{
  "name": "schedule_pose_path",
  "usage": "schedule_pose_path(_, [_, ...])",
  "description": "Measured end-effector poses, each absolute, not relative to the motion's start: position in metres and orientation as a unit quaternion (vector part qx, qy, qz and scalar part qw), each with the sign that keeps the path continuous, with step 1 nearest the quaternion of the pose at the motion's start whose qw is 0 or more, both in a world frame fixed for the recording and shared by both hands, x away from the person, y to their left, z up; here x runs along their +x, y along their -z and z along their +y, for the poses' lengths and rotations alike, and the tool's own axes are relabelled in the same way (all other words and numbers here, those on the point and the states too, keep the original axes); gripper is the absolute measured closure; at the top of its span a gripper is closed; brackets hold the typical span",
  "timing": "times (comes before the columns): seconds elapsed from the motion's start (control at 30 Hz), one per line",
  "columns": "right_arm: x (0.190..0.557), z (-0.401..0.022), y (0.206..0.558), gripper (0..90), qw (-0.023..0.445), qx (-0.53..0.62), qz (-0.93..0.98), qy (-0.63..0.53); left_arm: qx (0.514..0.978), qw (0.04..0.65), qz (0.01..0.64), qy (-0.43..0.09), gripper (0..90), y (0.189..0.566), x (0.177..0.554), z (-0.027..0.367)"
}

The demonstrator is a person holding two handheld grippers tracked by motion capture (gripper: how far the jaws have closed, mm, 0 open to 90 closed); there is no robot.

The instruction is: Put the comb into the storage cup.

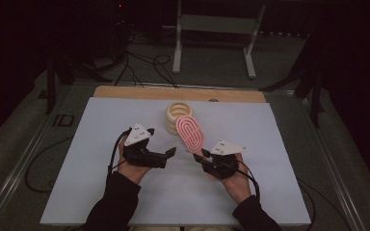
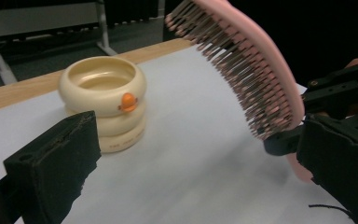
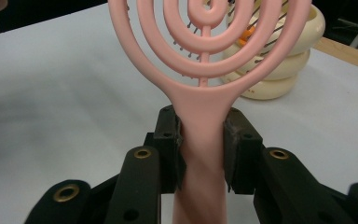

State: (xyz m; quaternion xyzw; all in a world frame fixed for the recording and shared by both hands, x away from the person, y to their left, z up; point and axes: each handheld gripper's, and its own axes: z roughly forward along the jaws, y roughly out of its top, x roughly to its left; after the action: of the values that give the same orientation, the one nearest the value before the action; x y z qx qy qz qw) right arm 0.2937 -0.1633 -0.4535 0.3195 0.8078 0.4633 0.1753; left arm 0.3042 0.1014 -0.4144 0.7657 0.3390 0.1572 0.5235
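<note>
A cream holder of stacked rounded rings, marked with an orange beak, stood on the white table sheet just behind the raised pink hairbrush. The right gripper clamped the brush's smooth handle, its head of concentric plastic loops carrying thin bristles. The left gripper stood open and empty nearby.

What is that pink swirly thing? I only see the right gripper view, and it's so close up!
Observer: It's a brush. The left gripper view shows rows of bristles on its other side.
Operator: Is it lying on the table?
Observer: No. In the high view the right hand-held gripper holds it up off the white mat by the handle.
Operator: What's the other hand doing?
Observer: The left hand-held gripper is open and holds nothing, a little way from the brush.
Operator: And the yellow rings?
Observer: That's a cream cup with an orange beak on its side.
</note>
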Motion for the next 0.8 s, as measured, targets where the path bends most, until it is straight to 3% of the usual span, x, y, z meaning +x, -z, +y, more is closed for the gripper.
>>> schedule_pose_path(0.8, [0.289, -0.157, 0.454, 69.8, 0.174, 0.306, 0.814, -0.463, 0.766, 0.536, 0.333, -0.126, 0.1, 0.419, 0.312, 0.062])
